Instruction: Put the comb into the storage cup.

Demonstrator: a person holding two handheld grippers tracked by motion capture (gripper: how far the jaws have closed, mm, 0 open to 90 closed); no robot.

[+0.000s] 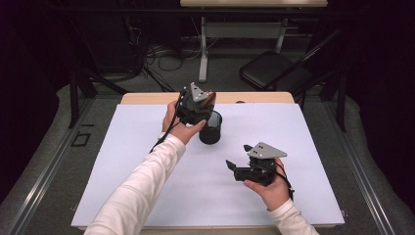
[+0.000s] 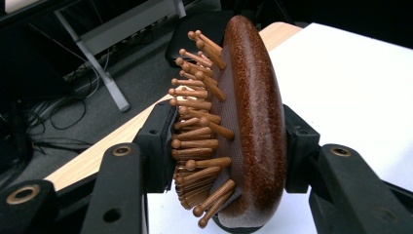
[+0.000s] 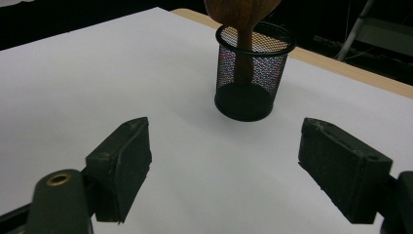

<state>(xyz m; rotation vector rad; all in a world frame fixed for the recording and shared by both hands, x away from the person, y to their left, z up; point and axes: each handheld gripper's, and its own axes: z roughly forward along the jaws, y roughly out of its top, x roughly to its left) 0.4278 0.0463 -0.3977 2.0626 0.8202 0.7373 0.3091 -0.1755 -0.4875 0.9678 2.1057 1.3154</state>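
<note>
My left gripper [image 1: 204, 100] is clamped on the head of a wooden hairbrush [image 2: 243, 131]: one pad presses the smooth, glossy, speckled brown oval back, the other the side bristling with round-tipped wooden pegs set in a dark mesh cushion. I hold it over a black wire-mesh cup [image 1: 211, 128], a round, straight-walled pot with a solid dark base; in the right gripper view the brush's slim handle hangs down inside the cup [image 3: 252, 73], through its rim. The cup stands upright on the far middle of the worktop [image 1: 147, 161], whose matte white sheet leaves a light wooden strip bare along the back edge, close behind the cup. My right gripper [image 1: 238, 161] rests low near the front right, well apart from the cup, its blunt black rubbery pads spread wide with nothing between them. Bare white surface lies all around the cup and between my two hands
</note>
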